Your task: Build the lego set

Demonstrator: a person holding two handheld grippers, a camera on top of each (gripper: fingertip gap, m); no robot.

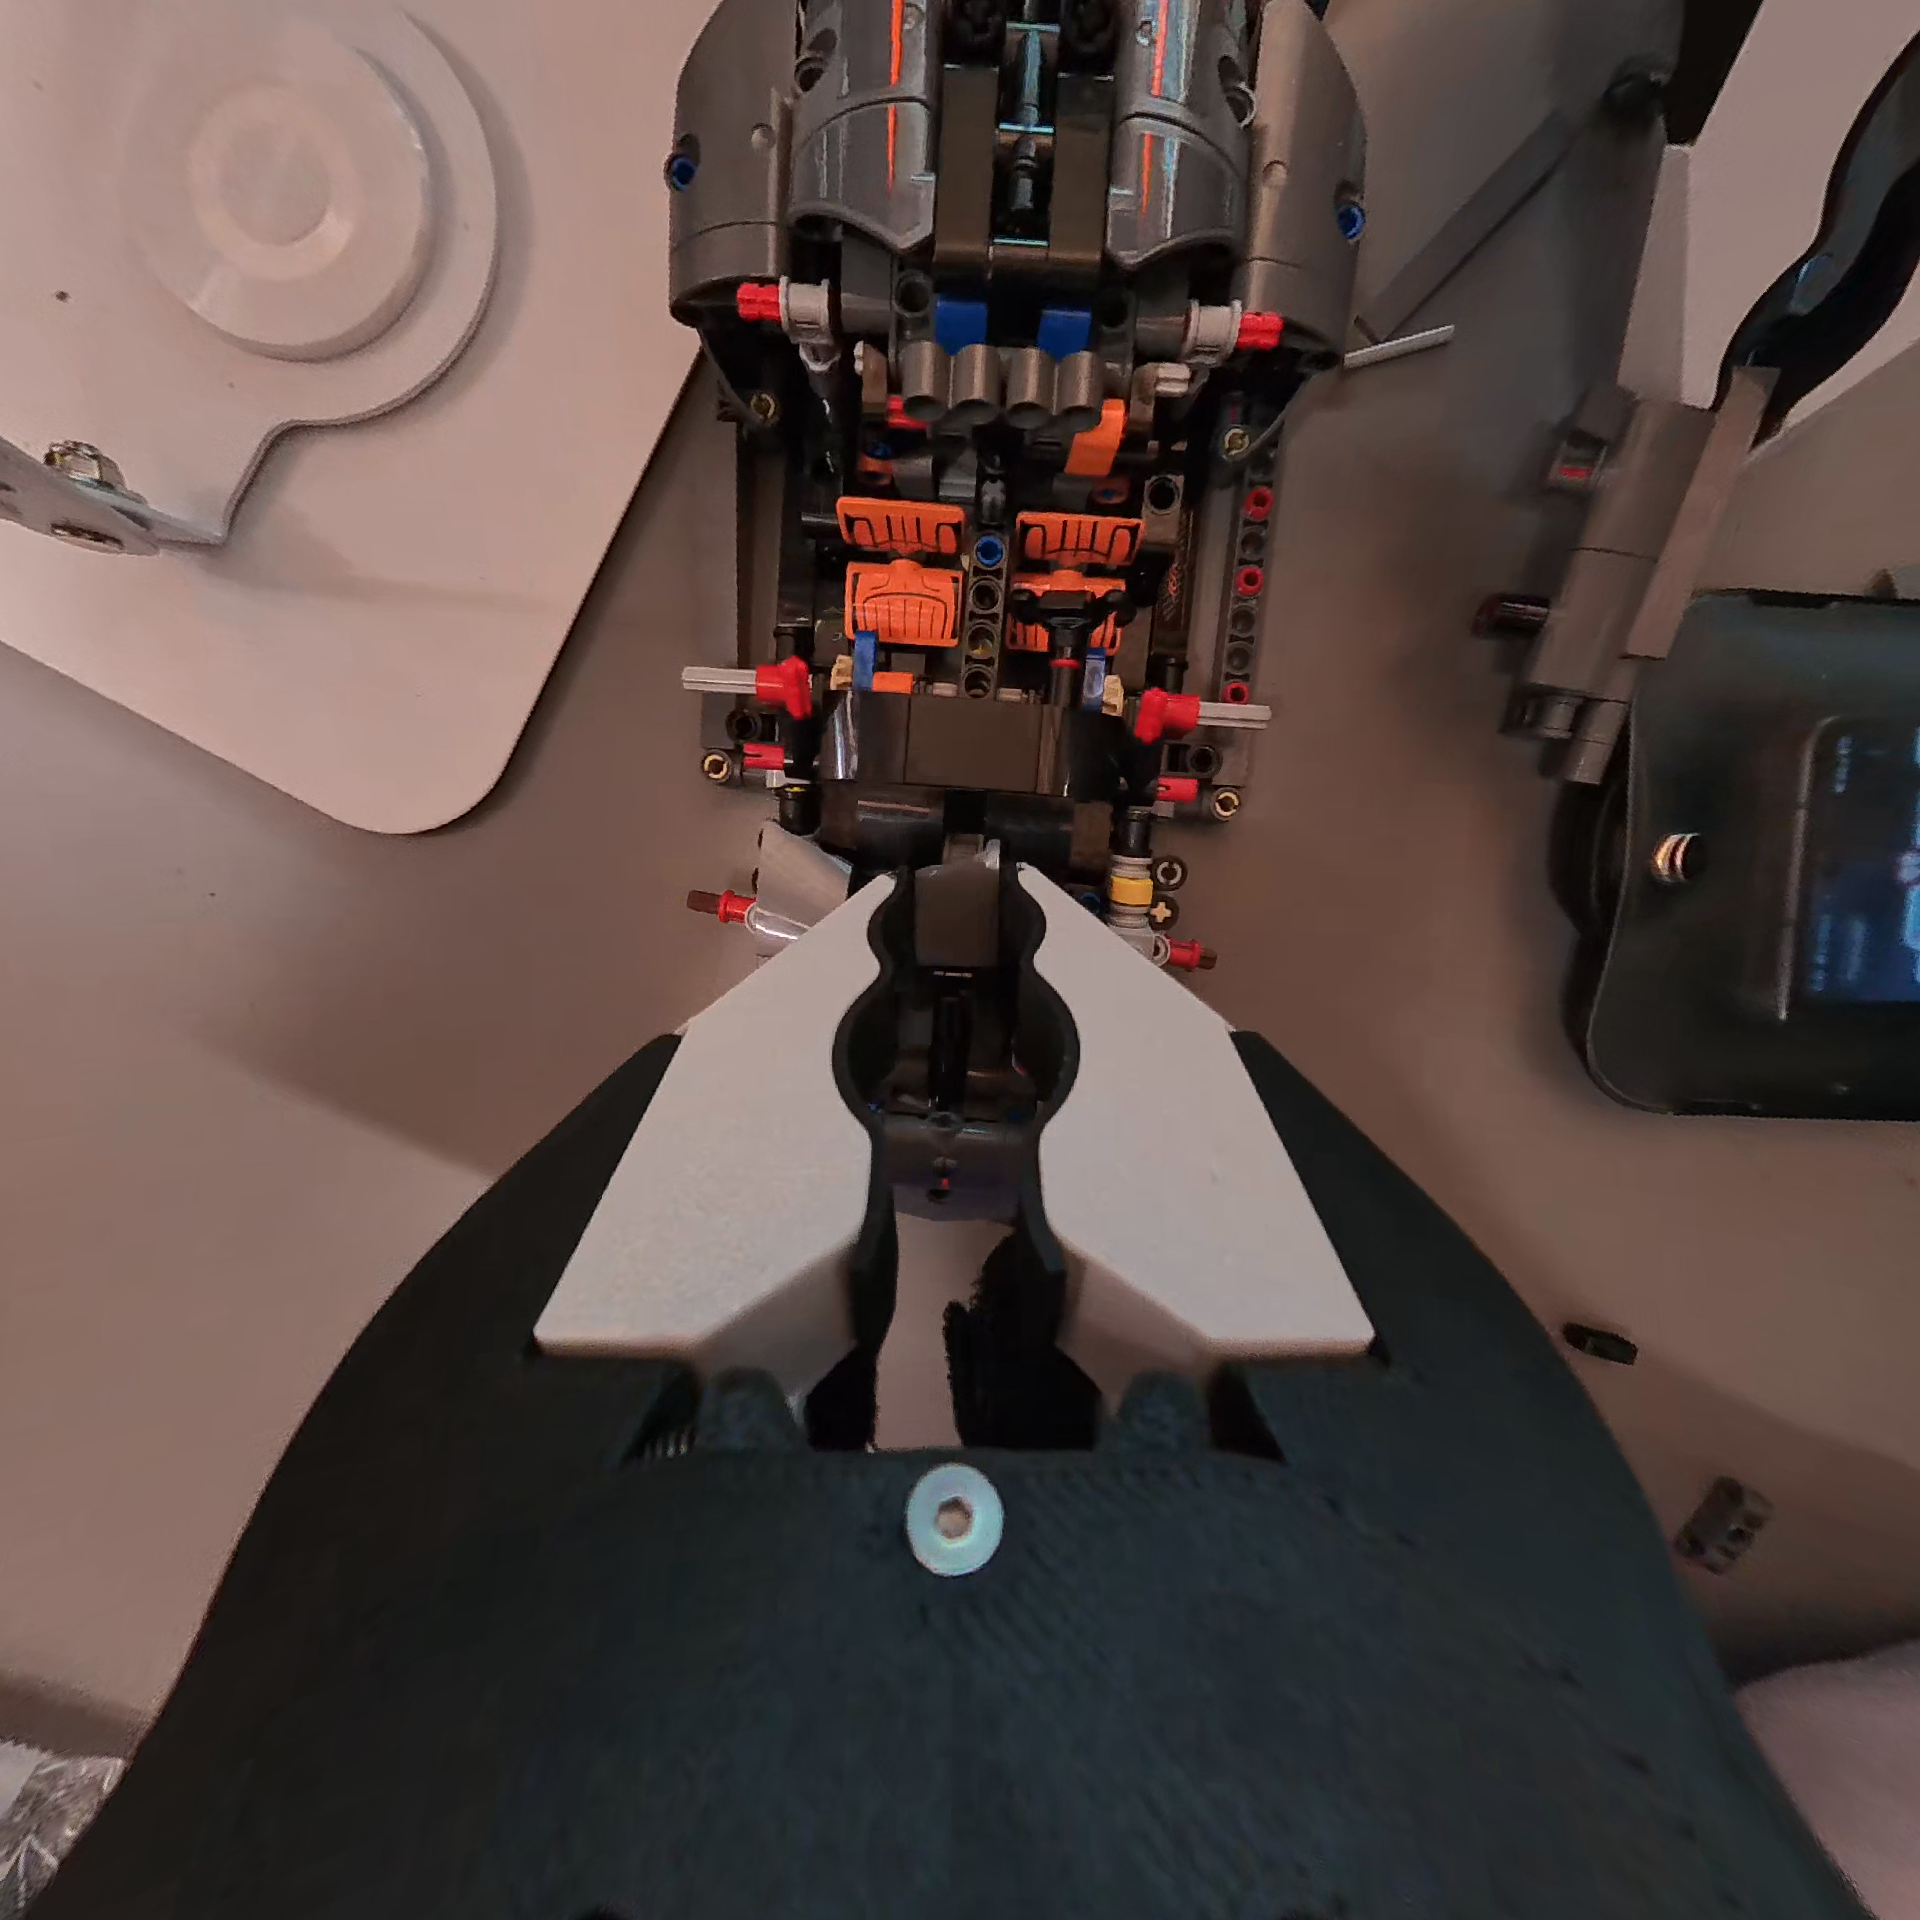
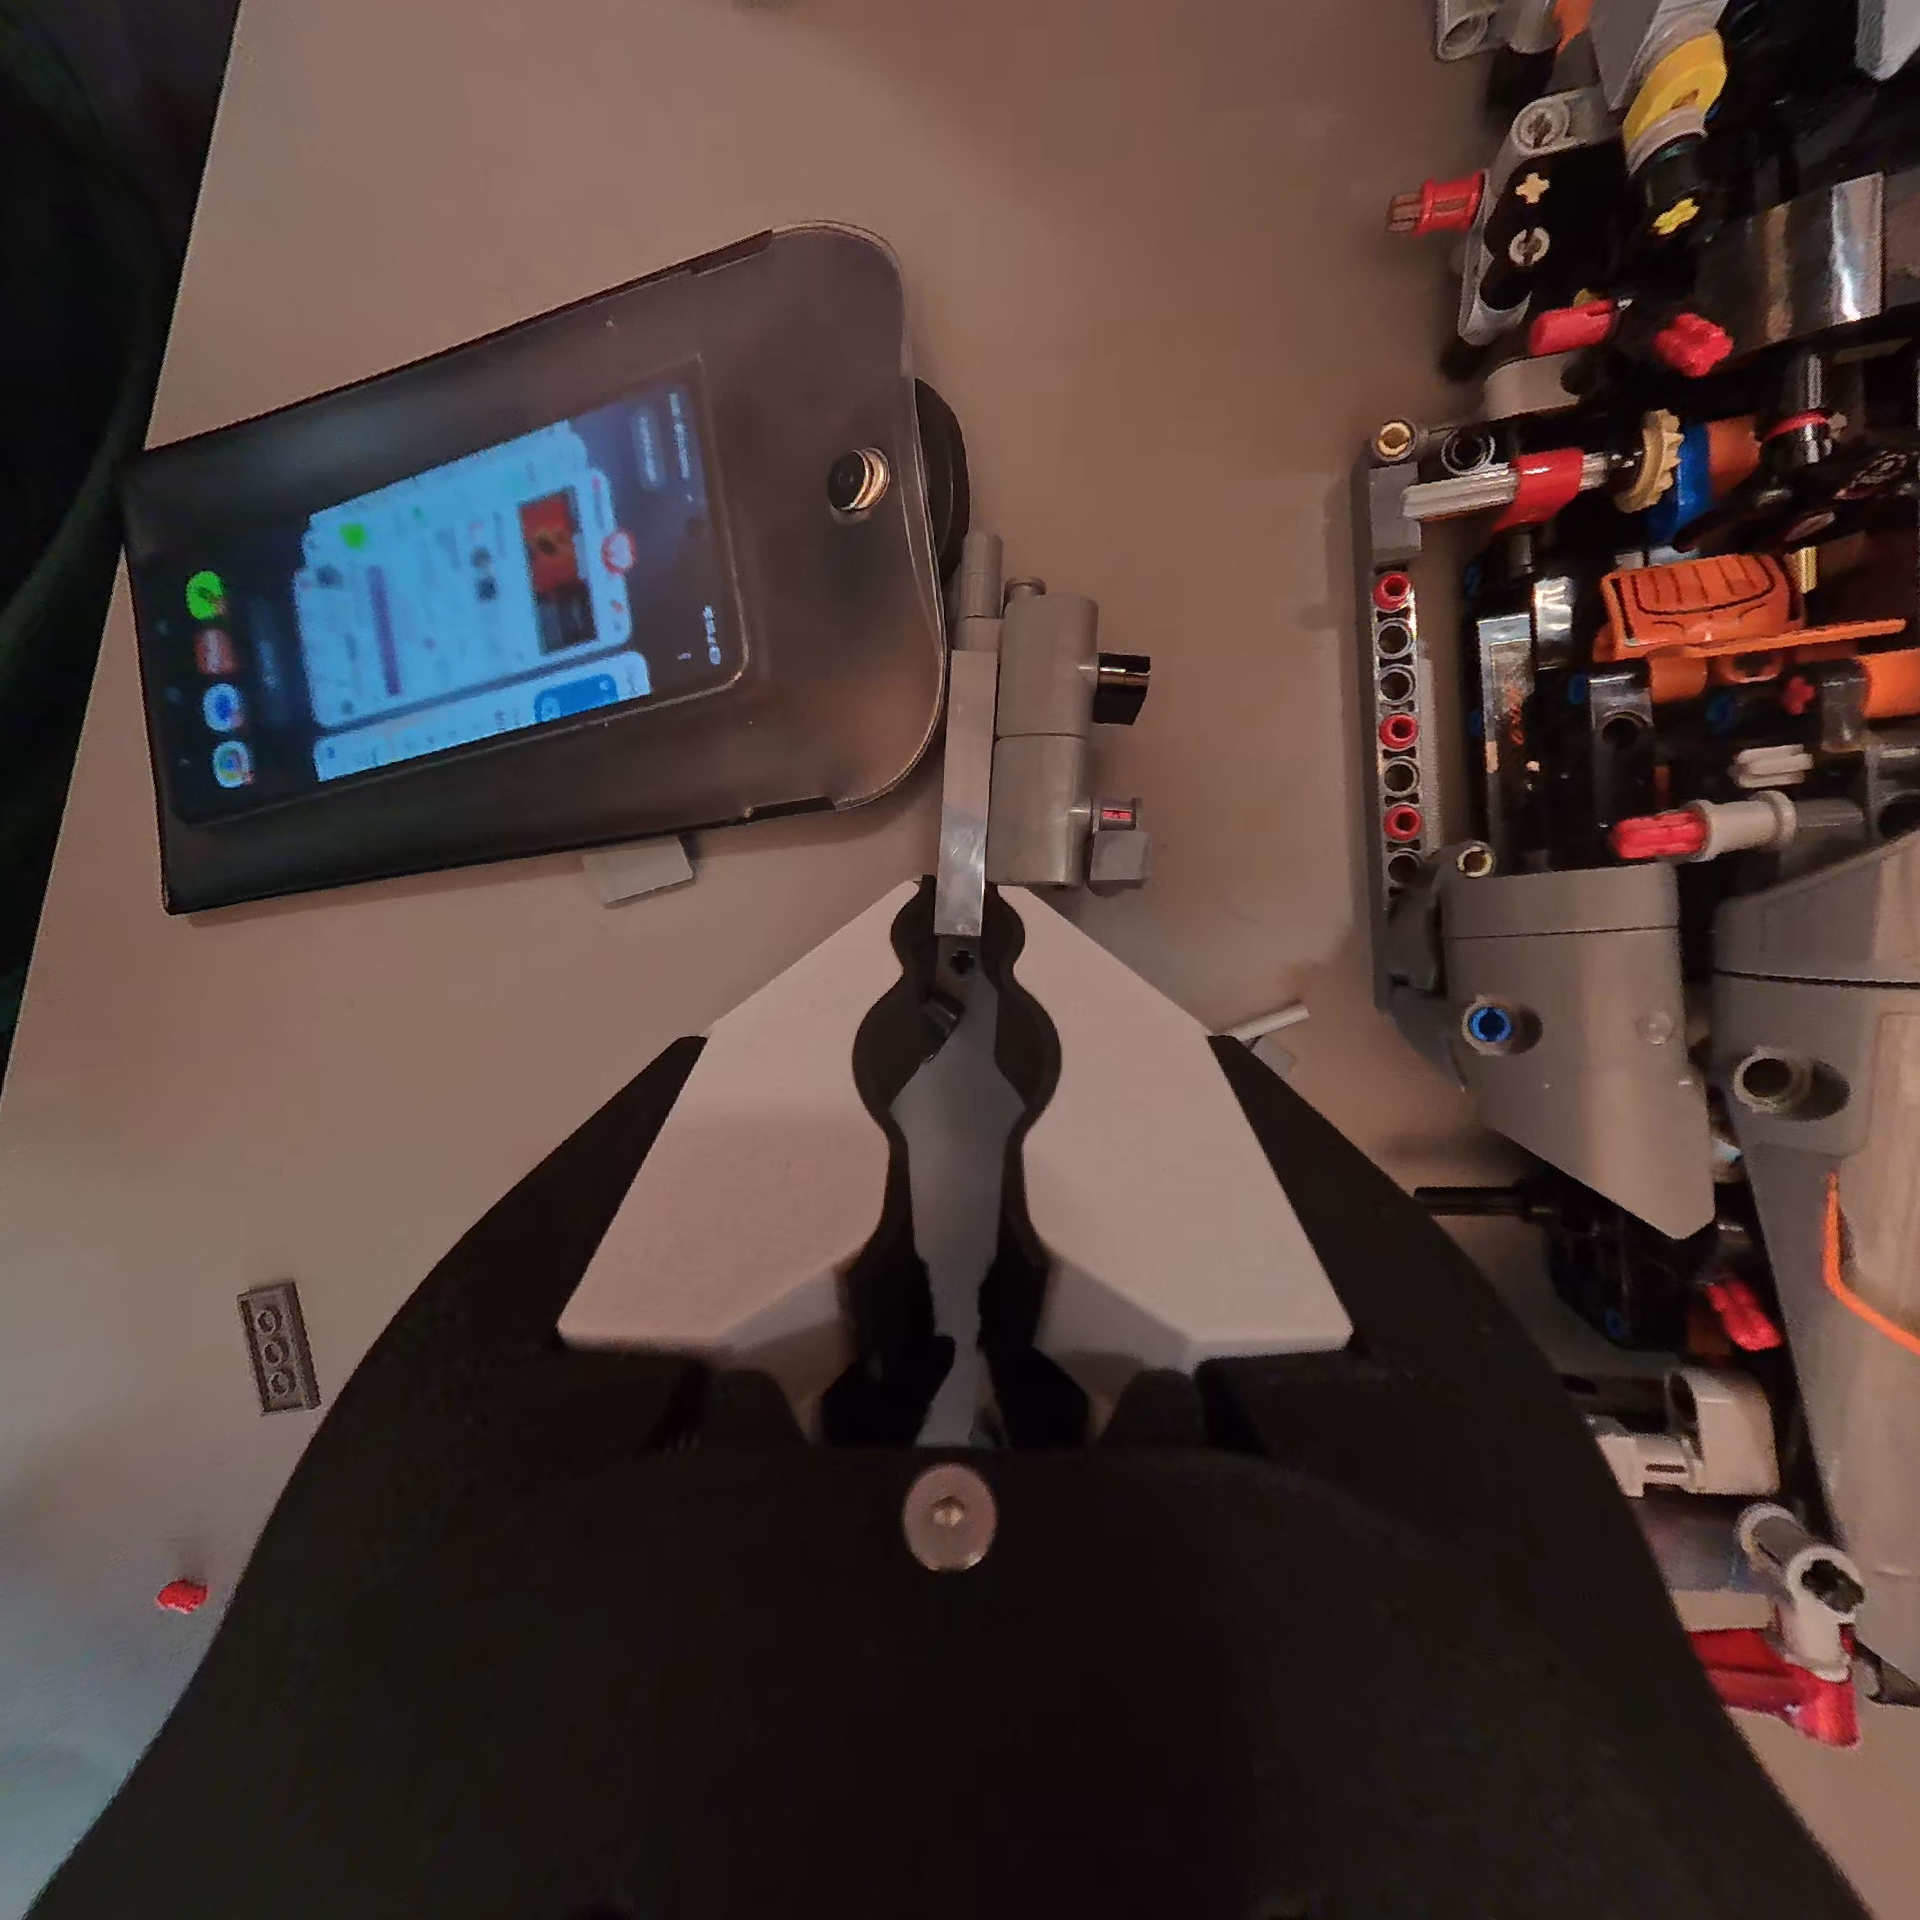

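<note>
A large grey and black lego car (image 1: 997,436) with orange seats lies on the table ahead of my left gripper (image 1: 958,883). The left gripper is shut on the car's near end, on a dark piece (image 1: 951,925) between its white fingers. In the right wrist view the car (image 2: 1621,727) fills the right side. My right gripper (image 2: 961,914) is shut on the flat grey bar of a small grey lego sub-assembly (image 2: 1039,738), which shows in the left wrist view (image 1: 1621,561) to the right of the car.
A phone in a dark case (image 2: 520,592) with a lit screen lies left of the sub-assembly. A small grey plate (image 2: 275,1345) and a red pin (image 2: 182,1595) lie loose at the left. A white round mount on a plate (image 1: 291,208) sits far left. Tip to tip, the grippers are about 15 cm apart. Between my right fingertips and the small grey plate (image 2: 275,1345) there is roughly 20 cm.
</note>
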